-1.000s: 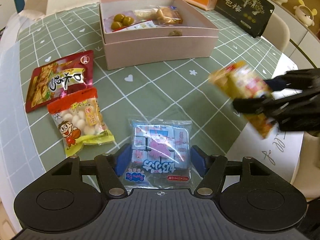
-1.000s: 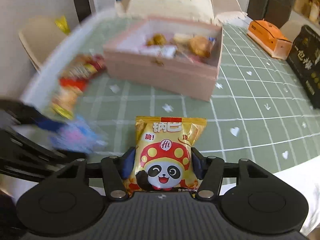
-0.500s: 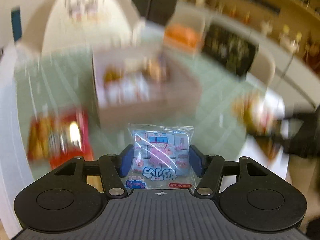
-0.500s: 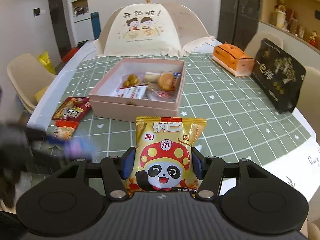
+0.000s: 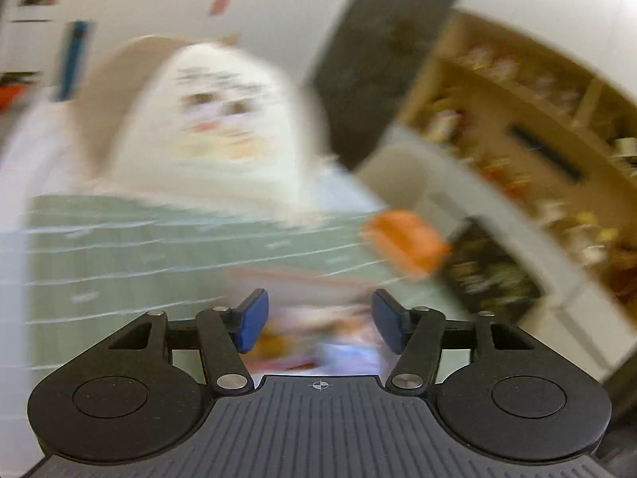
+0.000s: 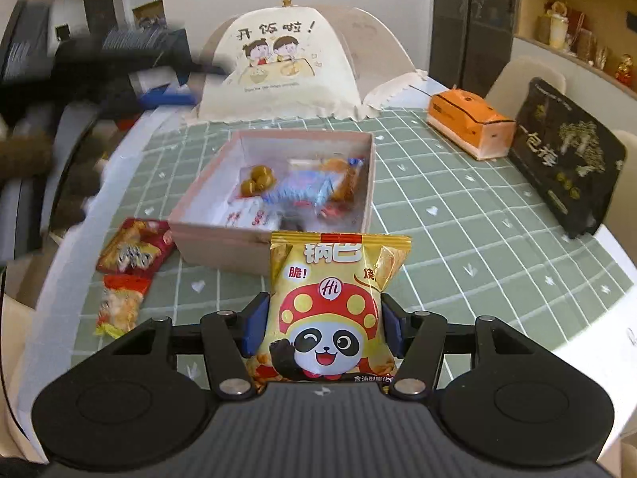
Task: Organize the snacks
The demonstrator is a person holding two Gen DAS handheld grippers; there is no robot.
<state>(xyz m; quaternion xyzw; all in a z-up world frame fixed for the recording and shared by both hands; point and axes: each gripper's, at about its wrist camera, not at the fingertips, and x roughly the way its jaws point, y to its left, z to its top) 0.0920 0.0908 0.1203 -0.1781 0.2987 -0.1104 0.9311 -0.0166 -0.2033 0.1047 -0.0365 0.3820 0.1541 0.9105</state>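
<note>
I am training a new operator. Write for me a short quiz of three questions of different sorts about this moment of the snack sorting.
1. True or false: the right gripper is shut on the panda snack bag.
2. Multiple choice: the pink box is A) closed with a lid, B) open with snacks inside, C) upside down.
3. Fill in: on the tablecloth left of the box lie ___ snack packets.

Key:
1. True; the blue pads press both sides of the bag.
2. B.
3. Two: the red packet and the yellow-edged packet.
</note>
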